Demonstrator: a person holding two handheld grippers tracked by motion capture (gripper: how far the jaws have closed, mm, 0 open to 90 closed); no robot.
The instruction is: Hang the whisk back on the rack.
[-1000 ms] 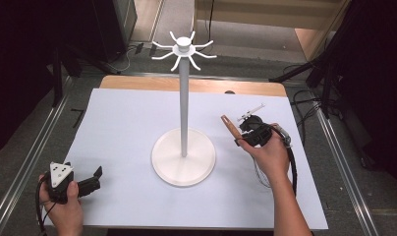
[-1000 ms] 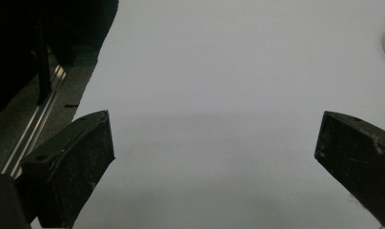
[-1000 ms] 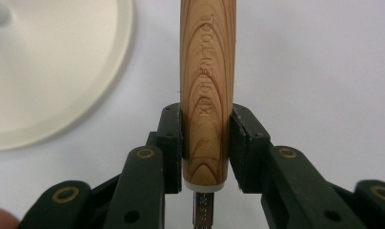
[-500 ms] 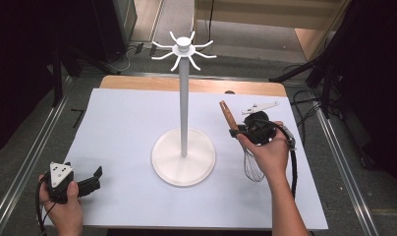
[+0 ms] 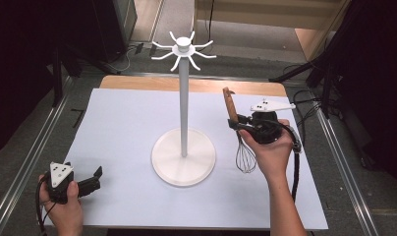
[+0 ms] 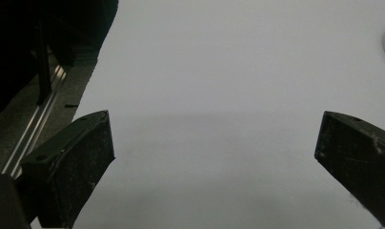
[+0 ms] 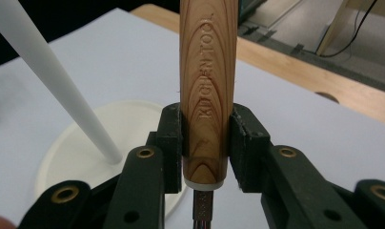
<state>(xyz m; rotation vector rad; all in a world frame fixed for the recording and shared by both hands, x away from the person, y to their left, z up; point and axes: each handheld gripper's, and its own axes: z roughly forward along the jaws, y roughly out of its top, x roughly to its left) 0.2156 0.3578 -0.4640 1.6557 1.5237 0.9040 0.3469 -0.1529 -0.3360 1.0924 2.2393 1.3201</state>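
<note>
Nearest the person, the left tool (image 5: 91, 181) rests low at the near left corner of the worktop (image 5: 123, 128), its jaws spread wide with nothing but bare white surface between them. Farther in on the right, the right tool (image 5: 239, 124) is clamped on the wooden handle of a whisk (image 5: 234, 129), held almost upright with the handle up and the wire loops hanging just above the white sheet (the pads grip the handle near its lower end, close to the metal collar). Beyond and to the left stands the white hanging stand (image 5: 184, 93), its round base near the whisk and its ring of hooks at the top of the pole.

The likely trouble is the handle pivoting in so low a grip as it is raised, or the whisk knocking the slender pole and rocking the stand. A missed hook would drop the whisk onto the base.

There is open room to the right of the pole and above the base. The worktop's right edge and trailing cable sit close behind the right hand (image 5: 272, 147), so backing away there is tight.
</note>
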